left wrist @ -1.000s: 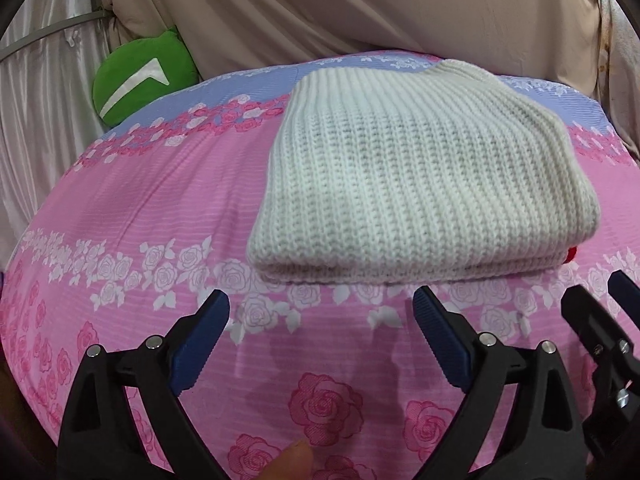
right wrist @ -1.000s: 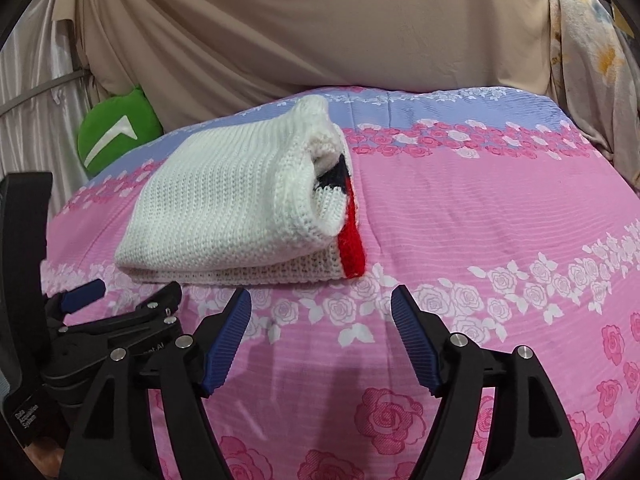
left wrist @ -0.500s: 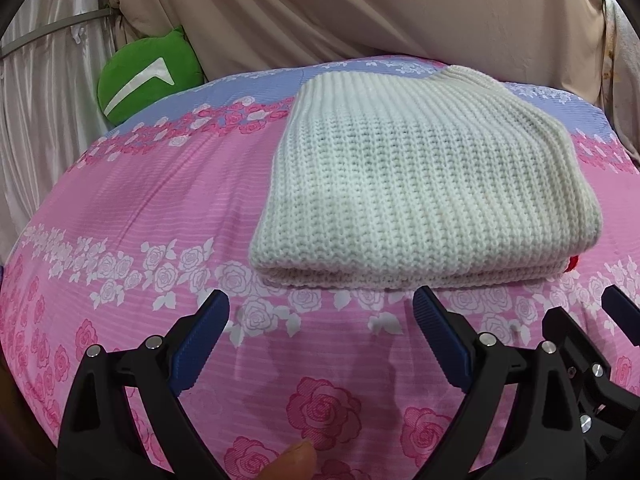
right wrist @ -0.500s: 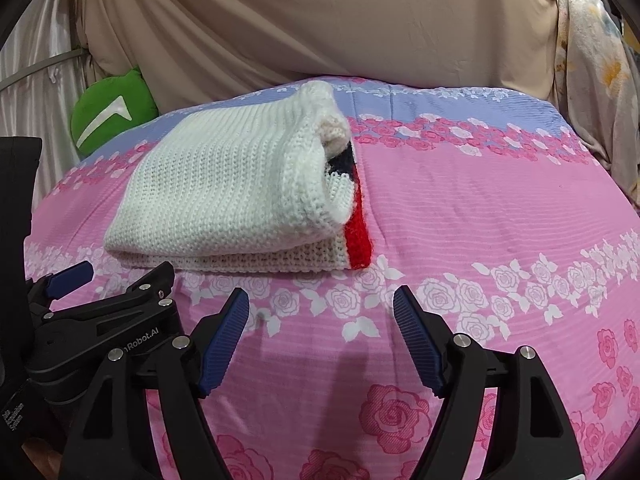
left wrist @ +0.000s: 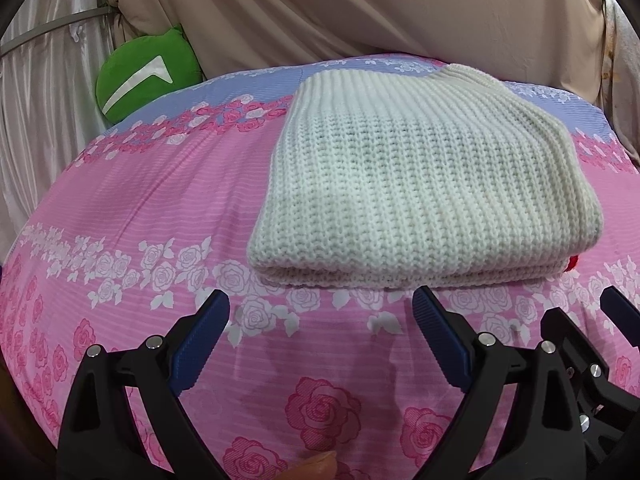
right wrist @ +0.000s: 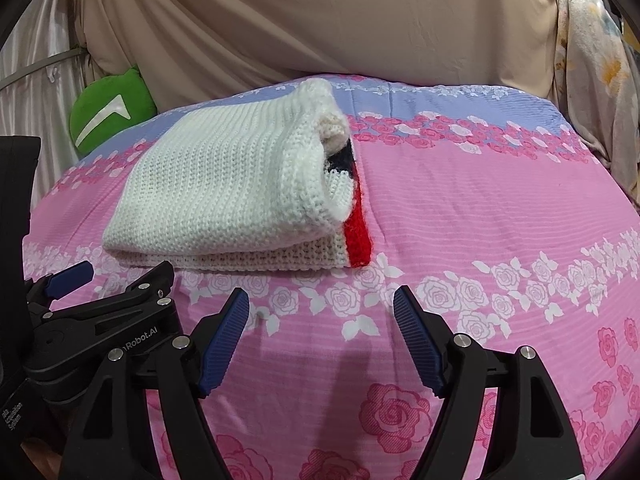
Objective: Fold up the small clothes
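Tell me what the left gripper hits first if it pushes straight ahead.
Probably the near folded edge of the white knit sweater. The open left gripper points at it over the rose-print bedspread; depth is uncertain.

Bright, even indoor light from above, no glare. Soft shadows under the folded cream knitted garment [left wrist: 432,196] and on the pink rose-print bedsheet [right wrist: 480,216] beneath the open jaws. Strong fisheye bulge, black vignette in corners. Sharp centre, slight softness near edges.
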A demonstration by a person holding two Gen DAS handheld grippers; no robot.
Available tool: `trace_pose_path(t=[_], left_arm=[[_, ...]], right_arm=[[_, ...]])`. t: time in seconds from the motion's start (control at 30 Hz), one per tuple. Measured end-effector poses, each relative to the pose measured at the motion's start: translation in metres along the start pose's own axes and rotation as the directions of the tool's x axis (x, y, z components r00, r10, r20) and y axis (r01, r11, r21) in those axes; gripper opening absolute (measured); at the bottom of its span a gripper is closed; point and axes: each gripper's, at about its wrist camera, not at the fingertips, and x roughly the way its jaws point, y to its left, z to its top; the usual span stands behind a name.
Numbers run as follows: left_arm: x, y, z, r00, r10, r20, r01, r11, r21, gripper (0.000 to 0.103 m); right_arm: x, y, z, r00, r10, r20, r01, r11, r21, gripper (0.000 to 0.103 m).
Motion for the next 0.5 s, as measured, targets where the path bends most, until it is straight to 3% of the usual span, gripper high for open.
trace_pose_path(t=[0.5], left_arm=[[0.0009, -0.0011, -0.0007, 1.000, 0.003, 0.000, -0.003, 1.000, 0.002, 0.090]], right_arm=[[0.0002, 0.0027, 0.0001, 1.000, -0.018, -0.001, 0.018, 1.000, 0.004, 0.073]])
